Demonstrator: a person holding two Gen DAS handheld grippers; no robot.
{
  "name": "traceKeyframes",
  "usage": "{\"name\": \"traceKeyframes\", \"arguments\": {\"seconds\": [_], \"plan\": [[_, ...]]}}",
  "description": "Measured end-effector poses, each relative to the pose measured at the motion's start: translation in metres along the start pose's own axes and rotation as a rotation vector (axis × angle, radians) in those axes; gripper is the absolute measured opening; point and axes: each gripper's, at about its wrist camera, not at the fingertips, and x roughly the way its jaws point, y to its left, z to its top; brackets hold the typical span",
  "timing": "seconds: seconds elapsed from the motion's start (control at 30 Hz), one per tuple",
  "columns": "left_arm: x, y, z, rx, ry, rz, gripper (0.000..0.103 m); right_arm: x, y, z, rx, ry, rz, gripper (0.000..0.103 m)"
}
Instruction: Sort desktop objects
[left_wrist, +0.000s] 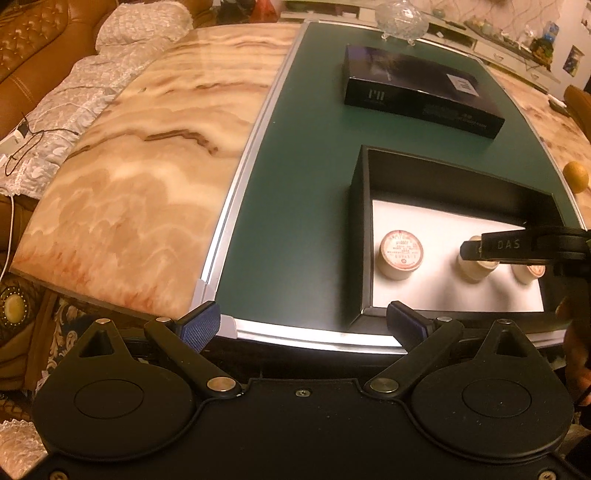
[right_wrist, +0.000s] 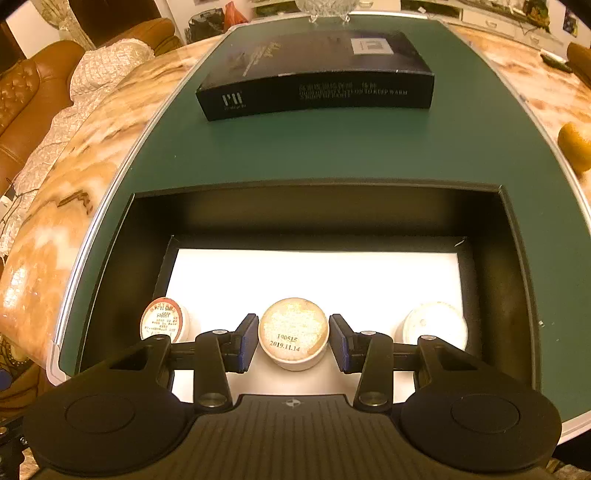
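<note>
An open black box (right_wrist: 122, 236) with a white floor sits on the green mat (right_wrist: 332, 147); it also shows in the left wrist view (left_wrist: 360, 229). Three small round jars stand in a row inside it. My right gripper (right_wrist: 293, 338) is open, its blue pads either side of the middle jar (right_wrist: 293, 332) with small gaps. The left jar (right_wrist: 164, 323) and right jar (right_wrist: 434, 326) stand beside it. My left gripper (left_wrist: 301, 325) is open and empty at the mat's near edge, left of the box. The left jar (left_wrist: 400, 254) shows there; the right gripper's finger (left_wrist: 509, 247) covers the others.
A closed black box (right_wrist: 317, 74) lies farther back on the mat, also in the left wrist view (left_wrist: 417, 88). A glass dish (left_wrist: 400, 18) stands at the far end. An orange fruit (right_wrist: 574, 146) lies on the marble table (left_wrist: 140, 166) to the right. A sofa is at left.
</note>
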Motion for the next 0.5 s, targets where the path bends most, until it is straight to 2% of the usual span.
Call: {"name": "traceKeyframes", "arguments": {"seconds": [0.3,0.4,0.5], "plan": [[0.002,-0.004,-0.002,0.009,0.011,0.003,0.098,0.004,0.006,-0.006,-0.034,-0.005,-0.032,0.046],[-0.001,-0.005,-0.002,0.011,0.008,0.008,0.098,-0.004,0.006,-0.007,-0.037,-0.020,-0.029,0.058],[-0.005,-0.005,-0.001,0.006,0.001,0.014,0.099,-0.022,0.008,-0.011,-0.049,-0.047,-0.030,0.061]]}}
